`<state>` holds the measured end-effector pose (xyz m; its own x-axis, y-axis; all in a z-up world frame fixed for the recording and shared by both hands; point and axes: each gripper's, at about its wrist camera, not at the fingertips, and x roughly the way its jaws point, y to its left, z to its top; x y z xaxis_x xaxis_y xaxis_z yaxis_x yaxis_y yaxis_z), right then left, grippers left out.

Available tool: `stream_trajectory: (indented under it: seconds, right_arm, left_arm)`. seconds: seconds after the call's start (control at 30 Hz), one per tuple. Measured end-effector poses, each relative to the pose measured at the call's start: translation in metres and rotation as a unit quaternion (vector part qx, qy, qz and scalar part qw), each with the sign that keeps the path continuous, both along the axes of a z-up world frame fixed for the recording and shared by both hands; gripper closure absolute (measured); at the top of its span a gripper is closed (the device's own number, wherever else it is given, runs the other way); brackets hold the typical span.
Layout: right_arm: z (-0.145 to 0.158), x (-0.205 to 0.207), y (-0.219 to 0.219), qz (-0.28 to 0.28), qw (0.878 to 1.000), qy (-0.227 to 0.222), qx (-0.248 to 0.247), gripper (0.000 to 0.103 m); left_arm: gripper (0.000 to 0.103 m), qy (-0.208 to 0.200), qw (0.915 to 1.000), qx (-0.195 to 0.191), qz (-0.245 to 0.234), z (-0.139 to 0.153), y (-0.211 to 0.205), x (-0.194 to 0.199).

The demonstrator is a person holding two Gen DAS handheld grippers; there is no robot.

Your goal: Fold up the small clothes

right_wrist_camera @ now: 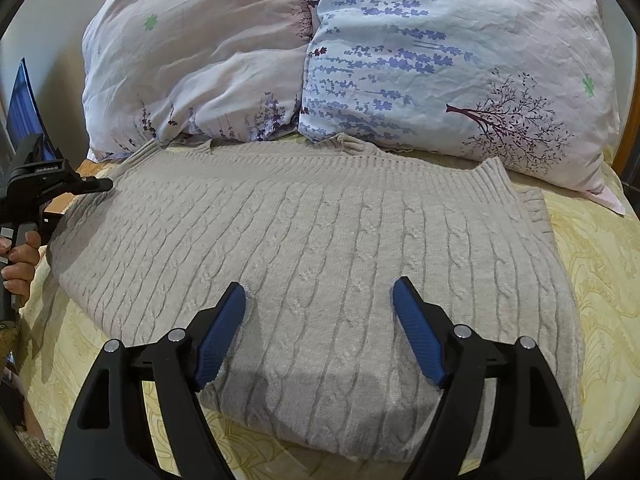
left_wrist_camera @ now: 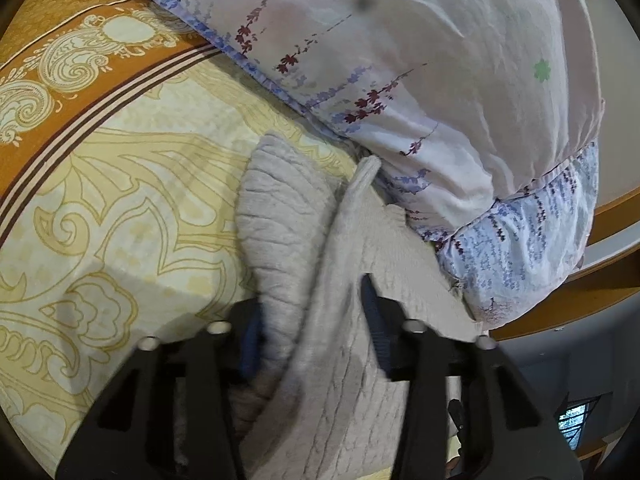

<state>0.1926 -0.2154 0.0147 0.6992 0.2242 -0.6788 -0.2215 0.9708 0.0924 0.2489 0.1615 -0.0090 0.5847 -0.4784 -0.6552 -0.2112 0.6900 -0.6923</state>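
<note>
A beige cable-knit sweater [right_wrist_camera: 320, 248] lies folded on the yellow patterned bed sheet [right_wrist_camera: 600, 280]. My right gripper [right_wrist_camera: 320, 300] is open, its blue pads [right_wrist_camera: 222, 336] hovering over the sweater's near edge. My left gripper [left_wrist_camera: 312, 312] has its jaws around a bunched edge of the sweater [left_wrist_camera: 344, 264], the cloth lying between the pads [left_wrist_camera: 372, 312]. In the right wrist view the left gripper [right_wrist_camera: 96, 184] touches the sweater's far left corner, held by a hand [right_wrist_camera: 20, 264].
Two floral pillows [right_wrist_camera: 440, 60] rest against the sweater's far edge; one also shows in the left wrist view [left_wrist_camera: 400, 60]. An orange patterned border [left_wrist_camera: 80, 80] runs along the sheet. A wooden bed frame [left_wrist_camera: 580, 300] lies to the right.
</note>
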Motion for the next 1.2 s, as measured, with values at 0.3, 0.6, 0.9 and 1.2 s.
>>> stream_trajectory:
  seconds: [0.3, 0.6, 0.9, 1.2]
  right_arm:
    - [0.003, -0.003, -0.009, -0.002, 0.999, 0.005, 0.034, 0.024]
    - [0.009, -0.013, -0.029, -0.006, 0.998, 0.003, 0.065, 0.024]
    - [0.012, -0.018, -0.056, -0.024, 0.996, 0.001, 0.091, 0.024]
    - [0.017, -0.027, -0.090, -0.042, 0.990, 0.003, 0.133, 0.024]
  left_arm:
    - [0.081, -0.024, 0.9992, -0.026, -0.017, 0.028, -0.021, 0.000]
    - [0.082, -0.060, 0.9950, -0.059, -0.054, 0.075, -0.077, 0.009]
    - [0.082, -0.059, 0.9887, -0.062, -0.124, 0.069, -0.190, 0.025]
    - [0.067, -0.048, 0.9824, -0.062, -0.170, 0.046, -0.246, 0.025]
